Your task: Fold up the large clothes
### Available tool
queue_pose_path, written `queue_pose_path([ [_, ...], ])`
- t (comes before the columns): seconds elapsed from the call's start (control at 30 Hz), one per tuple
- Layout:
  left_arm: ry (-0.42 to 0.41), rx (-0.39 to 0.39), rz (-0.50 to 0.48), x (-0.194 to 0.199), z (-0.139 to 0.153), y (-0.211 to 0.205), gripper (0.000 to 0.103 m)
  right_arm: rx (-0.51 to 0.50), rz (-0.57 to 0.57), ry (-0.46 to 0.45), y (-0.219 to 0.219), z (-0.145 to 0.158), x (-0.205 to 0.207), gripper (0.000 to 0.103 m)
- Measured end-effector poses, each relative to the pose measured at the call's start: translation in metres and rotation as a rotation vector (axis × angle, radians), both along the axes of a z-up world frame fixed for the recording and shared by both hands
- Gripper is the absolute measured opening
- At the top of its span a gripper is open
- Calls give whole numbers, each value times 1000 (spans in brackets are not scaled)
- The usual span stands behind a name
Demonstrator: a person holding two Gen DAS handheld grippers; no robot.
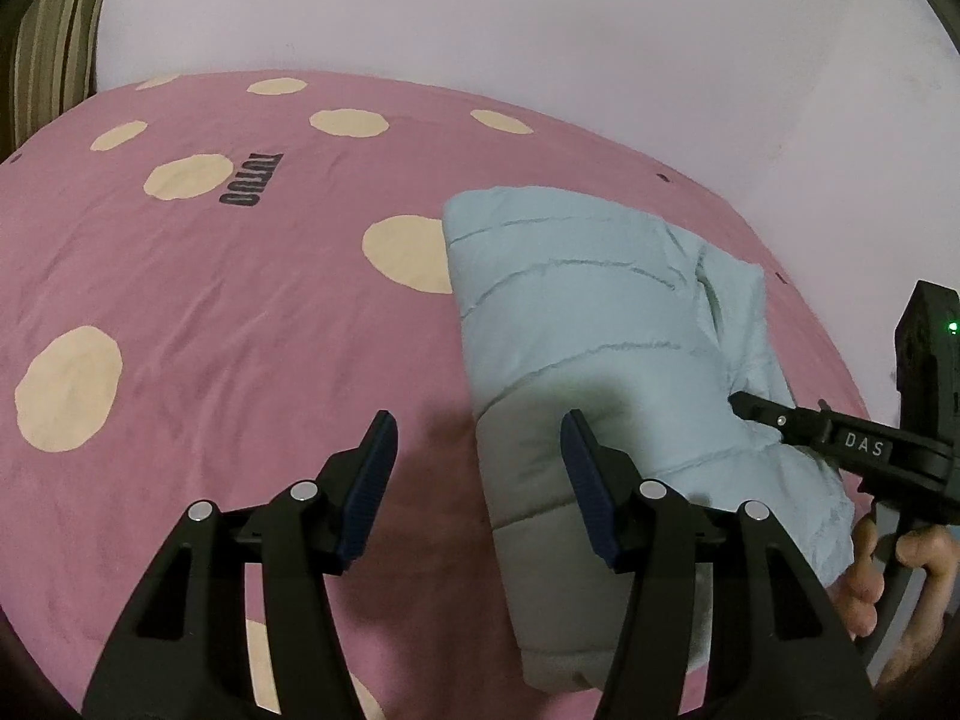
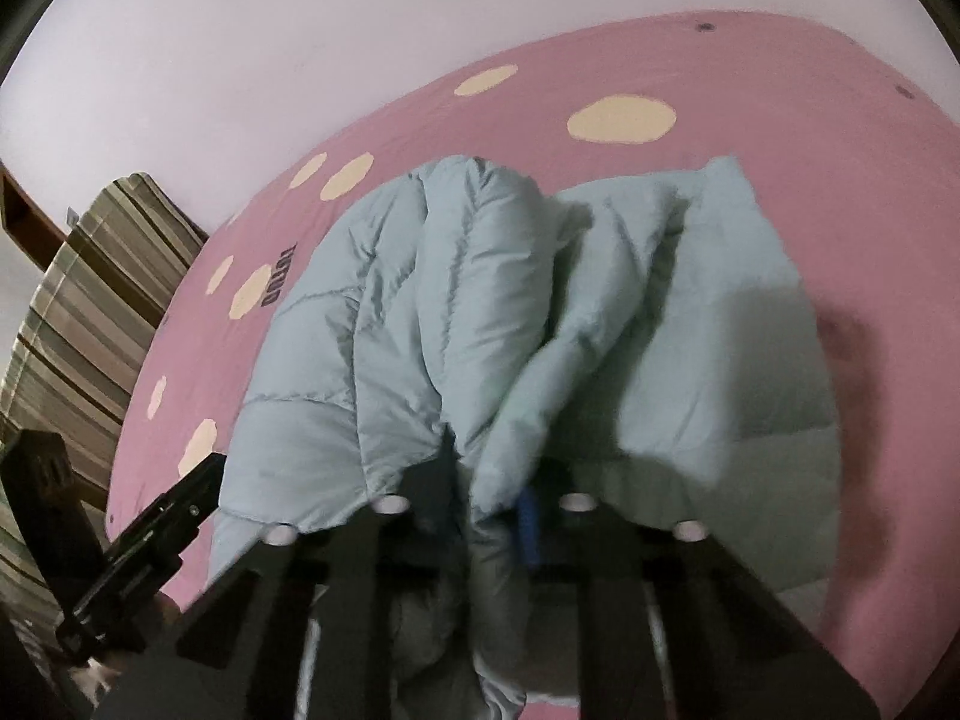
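A pale blue quilted puffer jacket [image 1: 576,324] lies partly folded on a pink bed cover with cream dots [image 1: 210,312]. My left gripper [image 1: 480,450] is open and empty, hovering over the jacket's left edge, one finger over the cover and one over the jacket. My right gripper [image 2: 486,498] is shut on a fold of the jacket [image 2: 468,312] and lifts it, so the cloth drapes over its fingers. The right gripper also shows in the left wrist view [image 1: 744,405] at the jacket's right side.
A pale wall [image 1: 540,30] stands behind the bed. A striped pillow or bedding [image 2: 90,312] lies at the bed's left end, also in the left wrist view [image 1: 54,42]. The pink cover [image 2: 870,180] spreads wide to the left of the jacket.
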State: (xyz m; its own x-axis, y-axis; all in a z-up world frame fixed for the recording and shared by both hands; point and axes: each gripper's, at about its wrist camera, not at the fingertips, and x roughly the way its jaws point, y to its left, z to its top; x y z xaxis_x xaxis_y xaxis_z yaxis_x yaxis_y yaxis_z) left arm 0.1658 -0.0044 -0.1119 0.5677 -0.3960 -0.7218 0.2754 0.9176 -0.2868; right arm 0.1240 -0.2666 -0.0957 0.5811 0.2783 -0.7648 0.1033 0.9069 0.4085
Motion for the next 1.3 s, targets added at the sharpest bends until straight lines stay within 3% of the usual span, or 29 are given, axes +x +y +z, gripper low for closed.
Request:
queue_pose_path([
  [0.1,-6,-18,-14,1,5,-3,57,-18,-38,-40,-16,13,-4,8],
  [0.27,-25,-30,-63,0,12,-26,57,-143,-97,-70,-45,24,-13,7],
  [0.47,-10,15,-146,-1,-2,-74,57,-162,-148,-3,-87,-7,-16,8],
  [0.7,64,91,-190,8,-37,-115,61,-193,-137,40,-98,-47,-8,8],
  [0.83,81,104,-186,14,-50,-123,64,-149,-151,30,-105,-55,-9,8],
  [1.0,76,83,-160,10,-34,-110,63,-126,-176,4,-114,-36,-24,22],
  [1.17,6,17,-143,-9,1,-96,63,-132,-189,-123,-105,9,-64,23],
  [1.3,-31,30,-186,-20,3,-109,63,-134,-110,-146,-85,13,-81,23],
])
